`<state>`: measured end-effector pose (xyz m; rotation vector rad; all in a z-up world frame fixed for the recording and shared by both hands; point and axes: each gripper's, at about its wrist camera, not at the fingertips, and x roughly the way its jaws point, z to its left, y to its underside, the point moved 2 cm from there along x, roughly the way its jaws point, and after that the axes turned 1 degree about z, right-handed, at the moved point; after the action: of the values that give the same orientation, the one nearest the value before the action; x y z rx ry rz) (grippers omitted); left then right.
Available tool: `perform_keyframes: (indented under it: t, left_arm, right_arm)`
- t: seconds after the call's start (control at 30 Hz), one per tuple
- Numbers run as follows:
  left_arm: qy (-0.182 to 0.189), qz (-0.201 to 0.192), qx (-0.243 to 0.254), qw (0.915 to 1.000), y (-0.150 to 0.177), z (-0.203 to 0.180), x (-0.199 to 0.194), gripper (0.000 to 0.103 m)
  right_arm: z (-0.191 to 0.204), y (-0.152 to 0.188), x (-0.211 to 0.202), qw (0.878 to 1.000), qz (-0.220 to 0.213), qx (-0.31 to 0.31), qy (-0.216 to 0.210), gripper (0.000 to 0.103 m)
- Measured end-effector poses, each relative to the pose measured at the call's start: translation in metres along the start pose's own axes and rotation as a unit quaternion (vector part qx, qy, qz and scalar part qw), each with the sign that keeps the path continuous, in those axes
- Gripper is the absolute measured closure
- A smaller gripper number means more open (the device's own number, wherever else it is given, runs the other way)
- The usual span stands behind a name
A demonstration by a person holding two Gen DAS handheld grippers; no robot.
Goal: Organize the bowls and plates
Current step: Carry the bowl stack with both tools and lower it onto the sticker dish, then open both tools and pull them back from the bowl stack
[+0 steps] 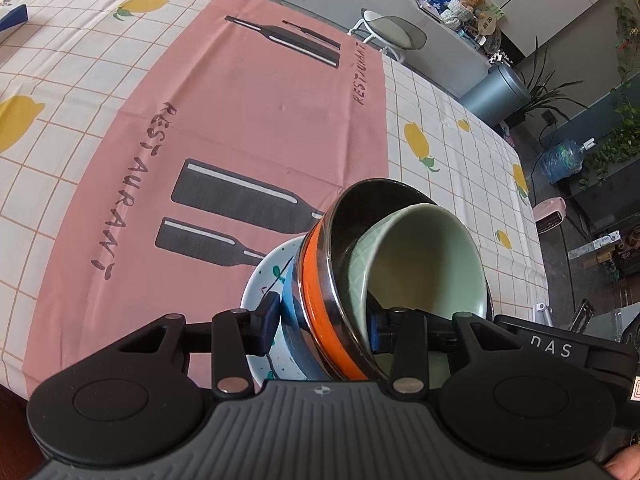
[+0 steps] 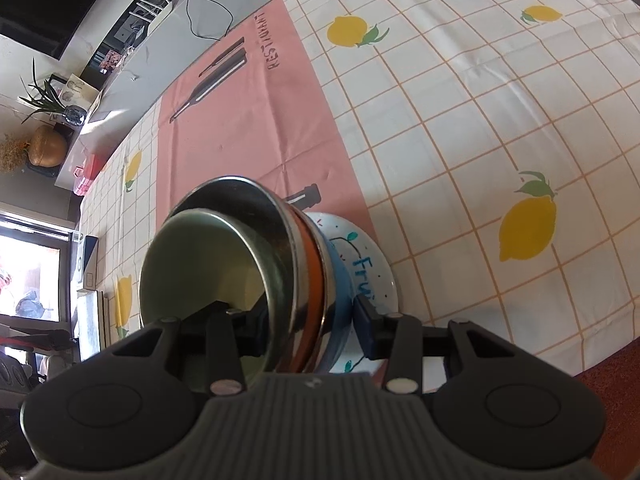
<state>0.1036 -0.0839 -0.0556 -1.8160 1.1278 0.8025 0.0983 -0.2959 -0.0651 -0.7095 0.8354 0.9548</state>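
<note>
A stack of dishes is held between both grippers above the table. It has a pale green bowl (image 1: 424, 264) nested in a steel bowl with an orange band (image 1: 320, 304), then a blue bowl (image 1: 294, 332), on a white plate with blue lettering (image 1: 260, 280). My left gripper (image 1: 324, 324) is shut on the stack's edge. In the right wrist view the green bowl (image 2: 200, 264), steel bowl (image 2: 296, 280) and plate (image 2: 376, 272) show again, with my right gripper (image 2: 312, 320) shut on the opposite edge.
A pink cloth with printed bottles (image 1: 240, 112) lies over a lemon-print tablecloth (image 2: 480, 120). The table's edge (image 1: 536, 208) runs on the right, with a stool (image 1: 390, 32) and a bin (image 1: 496, 92) beyond.
</note>
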Motion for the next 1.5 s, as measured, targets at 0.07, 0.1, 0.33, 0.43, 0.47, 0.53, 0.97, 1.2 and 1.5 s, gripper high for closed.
perform_keyframes:
  t: [0.07, 0.1, 0.33, 0.43, 0.47, 0.53, 0.97, 1.2, 1.5]
  left_arm:
    - [-0.003, -0.007, 0.008, 0.9999, -0.001, -0.002, -0.001, 0.056]
    - [-0.005, -0.007, 0.009, 0.9999, -0.001, -0.001, 0.0, 0.056]
    - [0.003, -0.012, 0.016, 0.9998, 0.003, 0.004, 0.008, 0.057]
    - [0.012, -0.009, 0.014, 0.9998, 0.005, 0.005, 0.011, 0.057]
    - [0.017, -0.009, 0.013, 0.9997, 0.006, 0.006, 0.011, 0.057]
    - [0.02, -0.013, 0.015, 0.9996, 0.006, 0.005, 0.012, 0.057]
    - [0.038, -0.018, 0.005, 0.9991, 0.004, 0.009, 0.006, 0.053]
    - [0.017, -0.05, 0.036, 0.9979, 0.0, 0.003, -0.014, 0.036]
    - [-0.026, -0.151, 0.143, 0.9777, 0.003, -0.016, -0.074, 0.031]
  right_arm:
    - [0.002, -0.001, -0.002, 1.0, -0.003, -0.002, -0.004, 0.062]
    - [0.002, -0.002, -0.002, 1.0, -0.004, -0.004, -0.005, 0.062]
    - [0.001, 0.001, 0.006, 1.0, -0.003, -0.008, 0.001, 0.063]
    - [0.001, 0.002, 0.006, 1.0, -0.008, -0.015, 0.008, 0.063]
    - [0.002, 0.002, 0.005, 1.0, -0.011, -0.02, 0.012, 0.063]
    - [0.003, 0.001, 0.003, 0.999, -0.016, -0.026, 0.017, 0.063]
    - [-0.001, 0.001, 0.0, 1.0, -0.012, -0.017, 0.008, 0.055]
    - [0.012, -0.001, -0.018, 0.998, -0.037, -0.045, 0.015, 0.042]
    - [0.045, 0.014, -0.061, 0.98, -0.121, -0.141, 0.067, 0.034]
